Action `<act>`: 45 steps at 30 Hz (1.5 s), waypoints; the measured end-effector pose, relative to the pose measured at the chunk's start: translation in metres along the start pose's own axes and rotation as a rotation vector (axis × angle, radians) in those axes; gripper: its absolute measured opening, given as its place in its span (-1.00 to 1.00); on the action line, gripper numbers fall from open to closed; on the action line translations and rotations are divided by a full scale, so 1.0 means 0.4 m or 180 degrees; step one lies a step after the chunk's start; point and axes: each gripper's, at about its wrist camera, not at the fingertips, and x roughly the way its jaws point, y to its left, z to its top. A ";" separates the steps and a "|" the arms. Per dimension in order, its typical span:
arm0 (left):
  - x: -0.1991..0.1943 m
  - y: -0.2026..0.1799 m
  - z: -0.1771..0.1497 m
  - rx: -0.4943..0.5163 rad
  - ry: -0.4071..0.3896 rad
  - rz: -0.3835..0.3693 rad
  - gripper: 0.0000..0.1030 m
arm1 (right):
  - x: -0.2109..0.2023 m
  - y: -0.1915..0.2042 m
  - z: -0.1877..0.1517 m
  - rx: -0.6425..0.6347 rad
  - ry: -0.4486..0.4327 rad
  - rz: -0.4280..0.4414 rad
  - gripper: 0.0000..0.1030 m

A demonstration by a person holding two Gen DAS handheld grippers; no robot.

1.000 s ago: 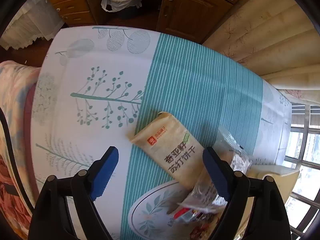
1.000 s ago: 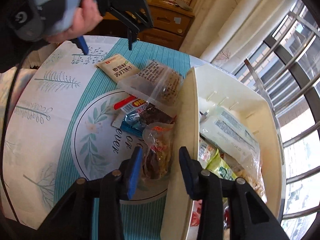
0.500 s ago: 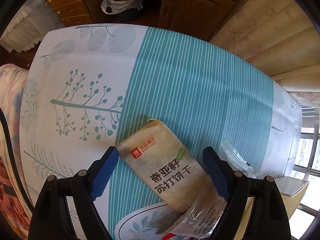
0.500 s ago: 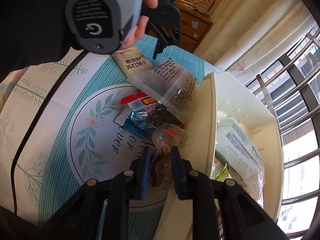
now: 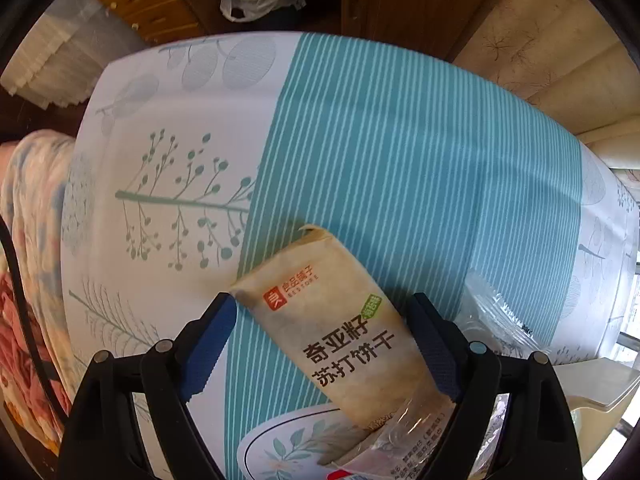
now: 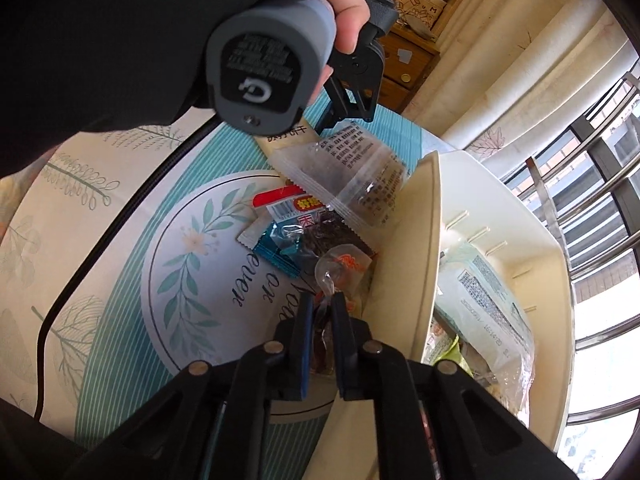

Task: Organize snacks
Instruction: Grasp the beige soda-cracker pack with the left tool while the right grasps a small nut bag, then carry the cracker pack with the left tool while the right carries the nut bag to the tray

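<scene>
Right tool [image 6: 322, 304] just closed, clenched on small clear-wrapped snack [image 6: 338, 276] beside bin [image 6: 416, 248]: light, crinkly, slippery, so pinch body.

Left tool [image 5: 320, 332] released, pads straddling tan cracker packet [image 5: 340, 336] flat on counter [image 5: 400, 160]: light, brittle inside, so grip mid-width gently.
</scene>
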 end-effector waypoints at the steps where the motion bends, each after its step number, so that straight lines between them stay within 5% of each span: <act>1: 0.000 0.012 -0.004 -0.0037 0.0039 -0.0016 0.67 | -0.002 -0.004 0.001 0.0034 -0.0010 0.0006 -0.89; 22: -0.033 0.119 -0.074 -0.0250 0.0124 -0.0251 0.19 | -0.009 -0.055 -0.007 0.0323 0.0105 0.0238 -0.95; 38: -0.047 0.295 -0.234 -0.0279 0.0170 -0.0191 0.10 | -0.040 -0.039 -0.036 0.0582 0.0246 0.0458 -0.97; 45: -0.052 0.405 -0.339 -0.0177 0.0110 -0.0353 0.10 | -0.073 -0.014 -0.048 0.0729 0.0263 0.0480 -0.97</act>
